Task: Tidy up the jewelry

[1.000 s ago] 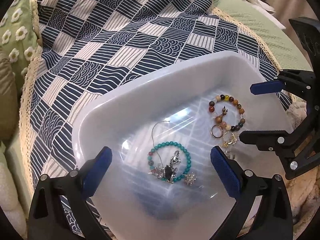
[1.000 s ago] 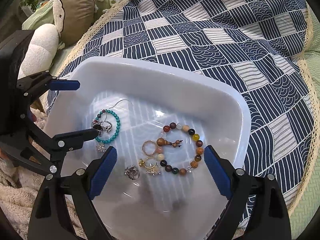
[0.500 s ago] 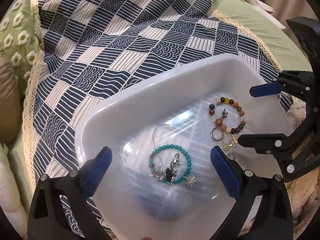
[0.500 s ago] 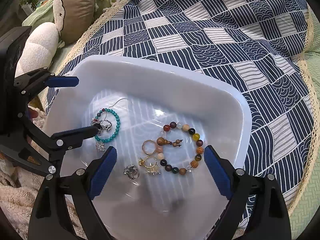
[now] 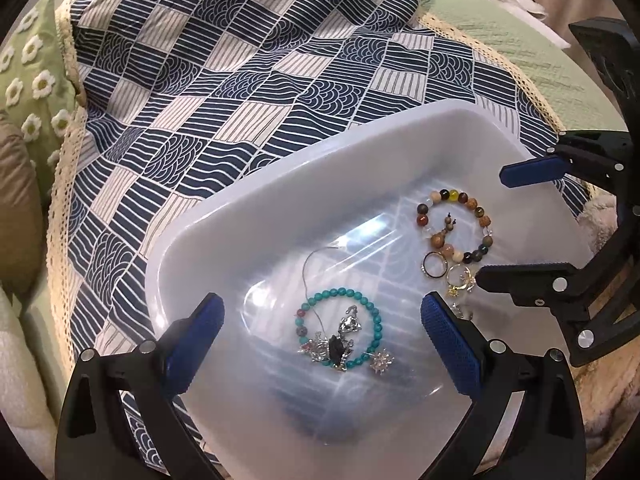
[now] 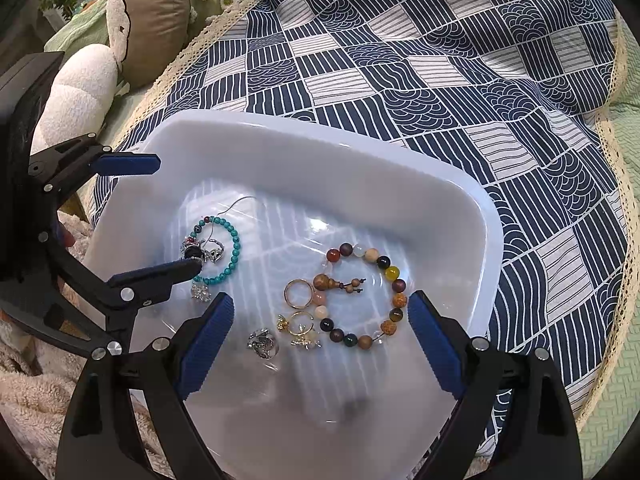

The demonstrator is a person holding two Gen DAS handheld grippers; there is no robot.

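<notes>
A white plastic tray (image 5: 248, 216) (image 6: 448, 184) holds the jewelry. A turquoise bead bracelet (image 5: 374, 320) (image 6: 234, 240) lies with silver charms (image 5: 340, 344) inside it. A multicolour bead bracelet (image 5: 454, 196) (image 6: 394, 284) lies beside a gold ring (image 5: 434, 266) (image 6: 298, 292), a gold charm ring (image 6: 300, 326) and a silver ring (image 6: 262, 344). My left gripper (image 5: 320, 344) is open and empty above the turquoise bracelet. My right gripper (image 6: 320, 344) is open and empty above the rings.
The tray sits on a navy and cream patterned cloth (image 5: 224, 80) (image 6: 460, 60) over a green bedspread (image 5: 520, 40). Pillows (image 6: 156, 4) and a white plush toy (image 6: 76, 88) lie to the left. A fluffy beige blanket (image 6: 24, 392) is near the tray.
Both grippers have drifted slightly over the tray and stay open. The jewelry has not moved.
</notes>
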